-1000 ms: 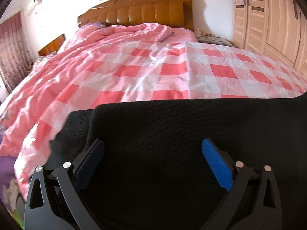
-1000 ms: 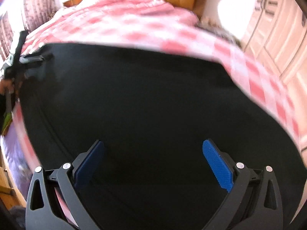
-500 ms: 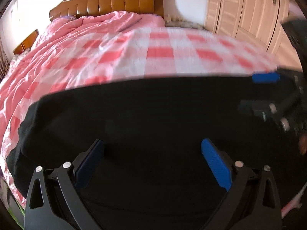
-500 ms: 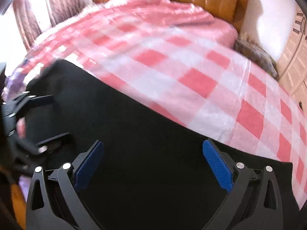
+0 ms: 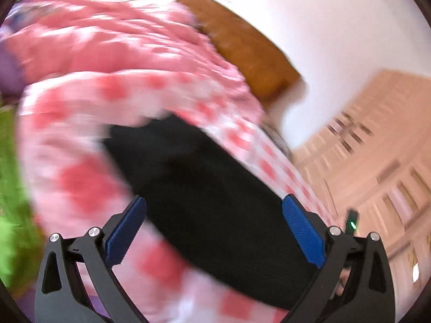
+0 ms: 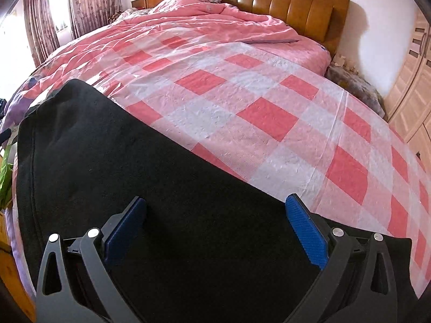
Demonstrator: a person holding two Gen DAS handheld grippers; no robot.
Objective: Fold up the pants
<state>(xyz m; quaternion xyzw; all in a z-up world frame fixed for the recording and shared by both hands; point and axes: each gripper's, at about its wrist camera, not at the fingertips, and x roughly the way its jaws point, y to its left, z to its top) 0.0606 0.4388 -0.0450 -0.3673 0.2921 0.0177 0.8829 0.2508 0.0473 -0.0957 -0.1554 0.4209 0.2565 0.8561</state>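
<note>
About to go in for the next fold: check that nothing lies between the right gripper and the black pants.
Nothing visible does. In the right wrist view the right gripper is open right above the black pants, which lie bare on the checkered plastic sheet; only cloth shows between its fingers.

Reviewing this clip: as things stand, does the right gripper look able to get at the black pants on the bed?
Probably yes. The right gripper is open directly over the black pants, which lie flat on the checked cover, with nothing visible between fingers and fabric.
</note>
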